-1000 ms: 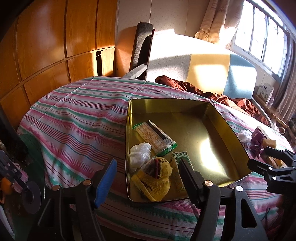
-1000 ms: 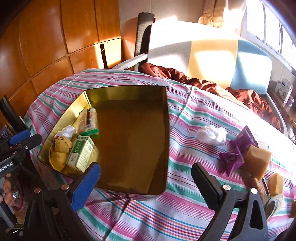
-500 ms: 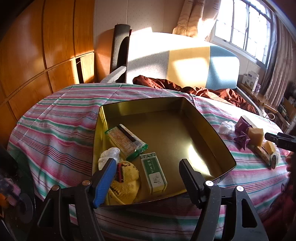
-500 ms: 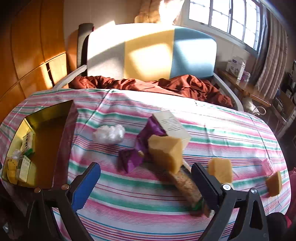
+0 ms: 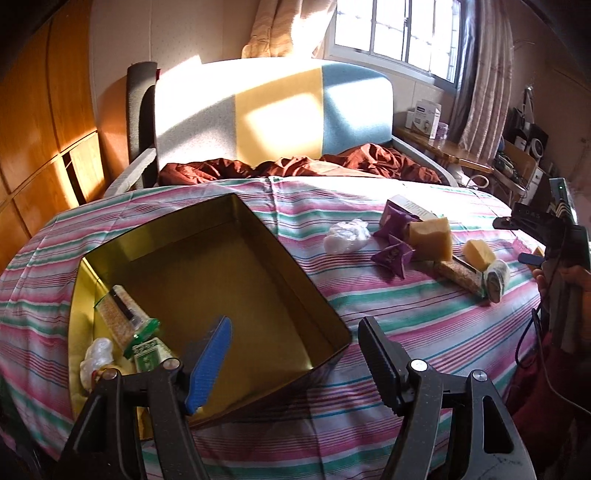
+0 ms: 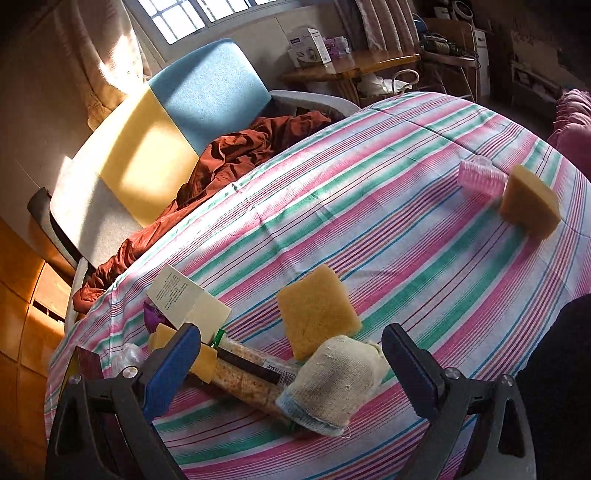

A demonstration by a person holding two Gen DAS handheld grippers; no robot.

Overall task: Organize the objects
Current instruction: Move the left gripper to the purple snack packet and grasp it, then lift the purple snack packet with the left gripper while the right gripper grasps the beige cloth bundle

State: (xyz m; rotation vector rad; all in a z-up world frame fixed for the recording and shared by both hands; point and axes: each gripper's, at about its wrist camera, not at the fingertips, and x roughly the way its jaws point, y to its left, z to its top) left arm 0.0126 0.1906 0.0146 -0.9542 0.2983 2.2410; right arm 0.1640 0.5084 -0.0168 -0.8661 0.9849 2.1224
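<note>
Rolled sock (image 6: pixel 334 384): lies on striped cloth (image 6: pixel 369 206) against a snack bar (image 6: pixel 251 380), between spread, empty right gripper (image 6: pixel 291 365) jaws. Probably soft, light, compressible; pinch mid-roll. Left gripper (image 5: pixel 295 354) spread, empty, over gold tin (image 5: pixel 288 258).

Pastel headboard (image 5: pixel 273 110), rumpled rust-red bedding (image 5: pixel 295 166) — barred window (image 5: pixel 399 29), wood-panelled wall (image 5: pixel 40 122), cluttered side table (image 6: pixel 351 66)

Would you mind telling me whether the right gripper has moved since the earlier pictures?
Yes. The right gripper has swung away from the gold tin, now out of its view, toward the rolled sock and sponges on the striped cloth.
</note>
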